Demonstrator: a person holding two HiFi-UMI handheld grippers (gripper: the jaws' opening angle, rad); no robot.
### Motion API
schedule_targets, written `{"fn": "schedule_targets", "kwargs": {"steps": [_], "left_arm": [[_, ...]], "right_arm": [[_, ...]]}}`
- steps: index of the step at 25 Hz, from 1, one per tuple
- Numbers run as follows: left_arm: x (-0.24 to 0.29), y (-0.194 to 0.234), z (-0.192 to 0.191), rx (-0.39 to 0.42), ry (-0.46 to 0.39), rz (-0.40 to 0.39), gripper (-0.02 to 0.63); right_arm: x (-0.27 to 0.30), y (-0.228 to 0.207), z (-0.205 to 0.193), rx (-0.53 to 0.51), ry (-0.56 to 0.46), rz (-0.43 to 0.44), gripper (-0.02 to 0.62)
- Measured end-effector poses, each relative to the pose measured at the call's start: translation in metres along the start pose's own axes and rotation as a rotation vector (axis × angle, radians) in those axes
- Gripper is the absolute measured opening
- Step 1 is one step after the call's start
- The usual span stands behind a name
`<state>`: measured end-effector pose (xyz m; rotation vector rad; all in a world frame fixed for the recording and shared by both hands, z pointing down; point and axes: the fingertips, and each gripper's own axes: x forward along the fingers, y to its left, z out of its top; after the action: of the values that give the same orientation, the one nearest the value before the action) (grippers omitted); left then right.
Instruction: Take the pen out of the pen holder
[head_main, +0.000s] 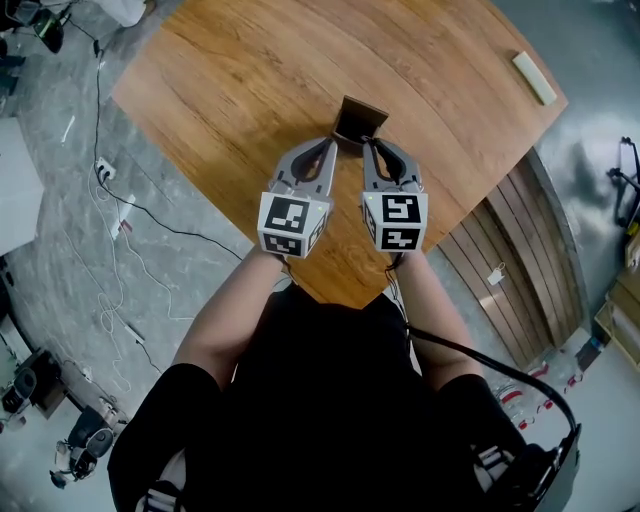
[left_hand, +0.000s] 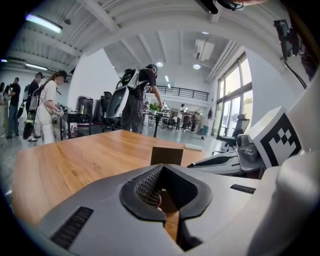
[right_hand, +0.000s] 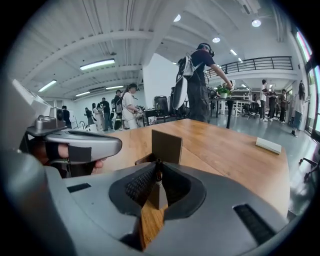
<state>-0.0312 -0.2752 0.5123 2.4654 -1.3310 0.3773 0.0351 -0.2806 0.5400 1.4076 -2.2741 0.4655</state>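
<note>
The brown pen holder (head_main: 360, 115) stands on the wooden table (head_main: 240, 80), just ahead of both grippers. My left gripper (head_main: 330, 142) is shut at the holder's near left corner. In the left gripper view its tips (left_hand: 161, 169) meet over a brown wall of the holder (left_hand: 166, 155). My right gripper (head_main: 371, 143) is shut at the holder's near right side. In the right gripper view a thin dark pen (right_hand: 158, 174) stands pinched between its tips (right_hand: 157, 164), in front of the holder's tall back panel (right_hand: 167, 145). The rest of the pen is hidden.
A white block (head_main: 533, 77) lies at the table's far right corner. The table's near edge (head_main: 340, 300) is close to my body. Cables run over the floor at the left (head_main: 110, 240). Several people stand beyond the table (right_hand: 200, 85).
</note>
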Motion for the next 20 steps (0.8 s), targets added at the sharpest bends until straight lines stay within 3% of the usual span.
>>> {"fn": "schedule_targets", "kwargs": {"steps": [12, 20], "left_arm": [[-0.006, -0.005, -0.004, 0.000, 0.003, 0.010, 0.000], [-0.026, -0.018, 0.012, 0.017, -0.031, 0.012, 0.000]], "right_arm": [[-0.003, 0.001, -0.009, 0.002, -0.012, -0.014, 0.041], [-0.043, 0.003, 0.026, 0.001, -0.112, -0.034, 0.041]]}}
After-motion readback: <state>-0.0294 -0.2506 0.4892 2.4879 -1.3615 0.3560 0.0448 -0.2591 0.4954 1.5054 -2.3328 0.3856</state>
